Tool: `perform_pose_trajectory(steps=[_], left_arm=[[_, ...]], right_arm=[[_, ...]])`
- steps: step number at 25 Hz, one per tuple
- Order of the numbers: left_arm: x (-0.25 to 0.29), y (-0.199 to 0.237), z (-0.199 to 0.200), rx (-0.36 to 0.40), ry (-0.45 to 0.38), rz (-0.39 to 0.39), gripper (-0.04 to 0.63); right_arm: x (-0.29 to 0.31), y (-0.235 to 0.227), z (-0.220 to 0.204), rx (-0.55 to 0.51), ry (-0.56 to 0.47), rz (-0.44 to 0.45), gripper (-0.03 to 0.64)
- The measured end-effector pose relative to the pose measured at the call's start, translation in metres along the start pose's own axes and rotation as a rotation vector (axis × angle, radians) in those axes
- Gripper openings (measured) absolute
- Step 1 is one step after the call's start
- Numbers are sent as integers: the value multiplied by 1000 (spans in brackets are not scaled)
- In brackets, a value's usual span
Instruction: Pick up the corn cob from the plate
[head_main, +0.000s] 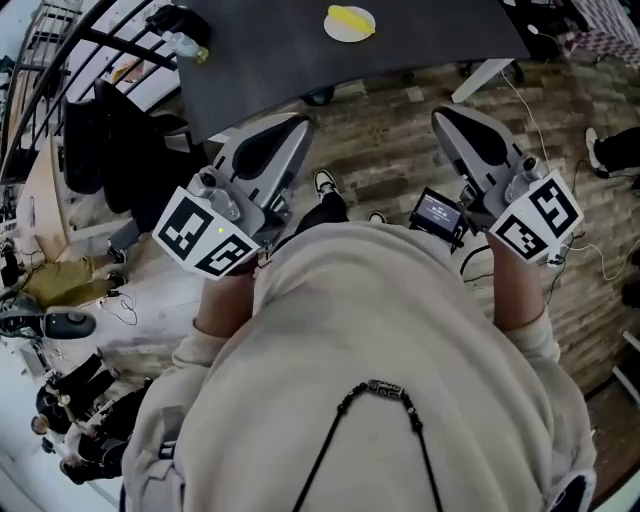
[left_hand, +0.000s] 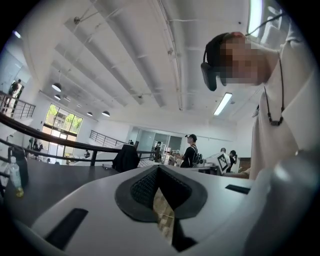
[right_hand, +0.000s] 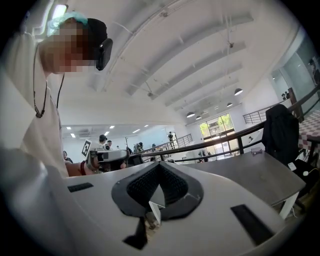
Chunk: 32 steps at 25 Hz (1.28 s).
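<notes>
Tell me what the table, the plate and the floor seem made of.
Table: dark matte top, probably laminate; no glare. Plate: white, smooth; ceramic or plastic, too small to tell. Floor: wood or wood-look planks, with visible grain and seams.

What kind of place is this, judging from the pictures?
Probably a large open workshop or lab hall: a high beamed ceiling, a long railing, and a dark work table on a wooden floor.

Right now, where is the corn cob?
In the head view, the corn cob lies on the white plate on the dark table, at the picture's top centre, well to the right of a bottle near the table's left end.
</notes>
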<state>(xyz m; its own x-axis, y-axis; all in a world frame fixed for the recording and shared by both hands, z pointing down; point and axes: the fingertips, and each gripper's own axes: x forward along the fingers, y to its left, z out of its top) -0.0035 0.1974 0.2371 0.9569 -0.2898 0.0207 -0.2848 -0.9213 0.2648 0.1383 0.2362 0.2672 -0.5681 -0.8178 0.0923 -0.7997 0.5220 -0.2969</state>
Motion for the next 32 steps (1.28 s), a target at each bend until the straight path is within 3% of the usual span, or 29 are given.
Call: perform_pose_trajectory(steps=[6,10,14,19,24,25,27,29,30,32], left_arm=[[18,26,-1,36,16,-69,2],[30,62,2,137,70,-85,2],[40,80,7,63,60,-179,3],[41,95,2,111,108,-353,2],[33,104,6,55,70,-446,2],[31,96,7,82,54,-482,2],[24,78,-1,219,59,-553,-3],[18,70,-13,301,98,-572,-3],[14,71,-16,289,108,-563,-3],[8,80,-19,183,105,-520,-3]], right_arm=[[3,-31,-3,8,-2,-145,14],[35,-58,16,12,-16,-229,14],[65,-59,23,15,-12,-240,14],[108,-51,29,-6,-23,-281,14],[118,-45,26,-12,32,-327,14],[117,-46,27,-6,33,-332,14],[119,-46,29,-1,40,-335,14],[128,-40,26,-1,62,-330,14],[135,-36,24,-1,77,-323,14],[145,-27,26,-7,115,-301,14]])
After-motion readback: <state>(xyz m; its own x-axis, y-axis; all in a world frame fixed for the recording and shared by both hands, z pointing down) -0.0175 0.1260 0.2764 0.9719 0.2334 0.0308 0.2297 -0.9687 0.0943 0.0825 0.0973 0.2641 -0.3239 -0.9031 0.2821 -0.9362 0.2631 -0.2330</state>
